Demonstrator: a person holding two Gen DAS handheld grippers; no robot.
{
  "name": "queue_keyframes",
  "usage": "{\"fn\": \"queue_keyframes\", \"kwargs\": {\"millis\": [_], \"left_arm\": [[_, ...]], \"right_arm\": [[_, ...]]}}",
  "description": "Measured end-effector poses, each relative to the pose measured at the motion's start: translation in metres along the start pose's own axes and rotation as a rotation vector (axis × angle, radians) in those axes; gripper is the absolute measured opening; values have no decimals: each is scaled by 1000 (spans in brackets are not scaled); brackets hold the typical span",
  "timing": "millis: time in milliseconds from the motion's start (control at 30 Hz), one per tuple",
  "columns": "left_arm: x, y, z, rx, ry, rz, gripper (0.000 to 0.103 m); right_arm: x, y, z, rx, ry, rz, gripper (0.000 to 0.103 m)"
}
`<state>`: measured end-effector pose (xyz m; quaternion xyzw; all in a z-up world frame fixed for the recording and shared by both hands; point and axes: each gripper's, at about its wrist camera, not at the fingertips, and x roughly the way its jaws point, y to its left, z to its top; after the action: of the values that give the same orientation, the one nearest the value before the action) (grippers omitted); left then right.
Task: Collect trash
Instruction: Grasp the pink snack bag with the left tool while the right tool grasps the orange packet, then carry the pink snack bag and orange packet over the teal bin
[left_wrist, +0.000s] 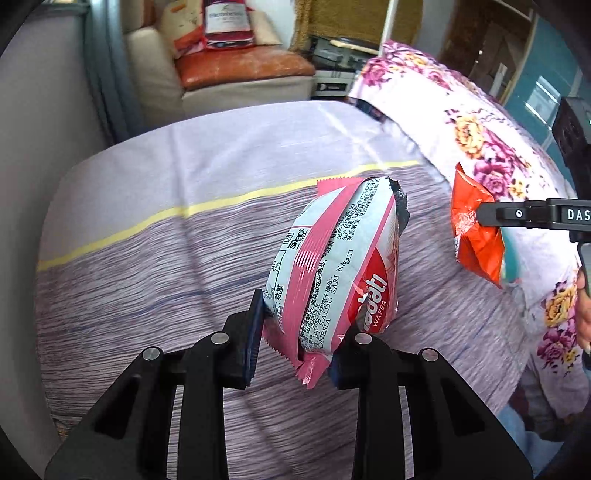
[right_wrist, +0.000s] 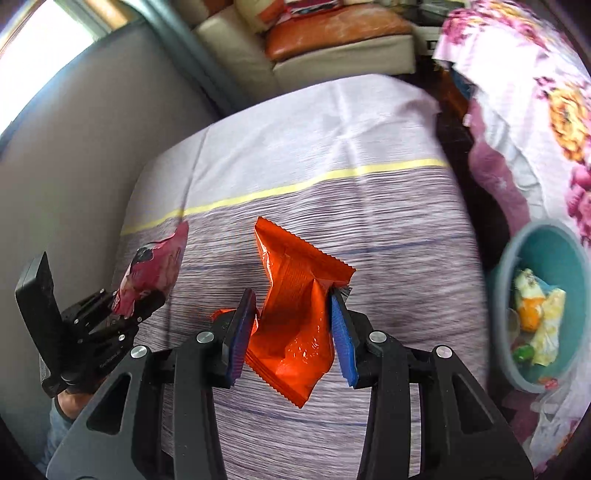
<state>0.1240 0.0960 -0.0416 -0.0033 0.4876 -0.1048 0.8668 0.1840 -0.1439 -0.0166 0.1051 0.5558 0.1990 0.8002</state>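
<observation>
both wrappers were off the bed: the left gripper (left_wrist: 295, 332) pinched the pink wafer wrapper (left_wrist: 332, 266), the right gripper (right_wrist: 291, 325) pinched the orange wrapper (right_wrist: 295, 314), neither yet inside the teal bin (right_wrist: 506, 295) beside them.

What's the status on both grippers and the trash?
Left gripper shut on pink-and-white wafer wrapper. Right gripper shut on crumpled orange foil wrapper. Both lifted off striped bedsheet. Teal plastic bin right, path unobstructed.

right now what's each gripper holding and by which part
Left gripper: pink wafer wrapper, pinched at its lower end. Right gripper: orange wrapper, squeezed across its middle.
</observation>
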Motion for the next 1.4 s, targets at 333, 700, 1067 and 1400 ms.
{"fn": "queue_keyframes", "kwargs": {"millis": [333,700,1067,1400], "left_arm": [[21,-114,28,103,15,-90,30],[67,-235,50,205,73,-214,30],[115,-309,62,244,152,-247,30],[144,-338,65,260,194,-255,30]], "right_arm": [[-58,-104,-23,139,-107,-33,38],[-116,-214,-50,286,-195,-119,38],[-126,-283,-58,357,-206,-135,38],[-125,-310,-58,380,-190,-157,39]]}}
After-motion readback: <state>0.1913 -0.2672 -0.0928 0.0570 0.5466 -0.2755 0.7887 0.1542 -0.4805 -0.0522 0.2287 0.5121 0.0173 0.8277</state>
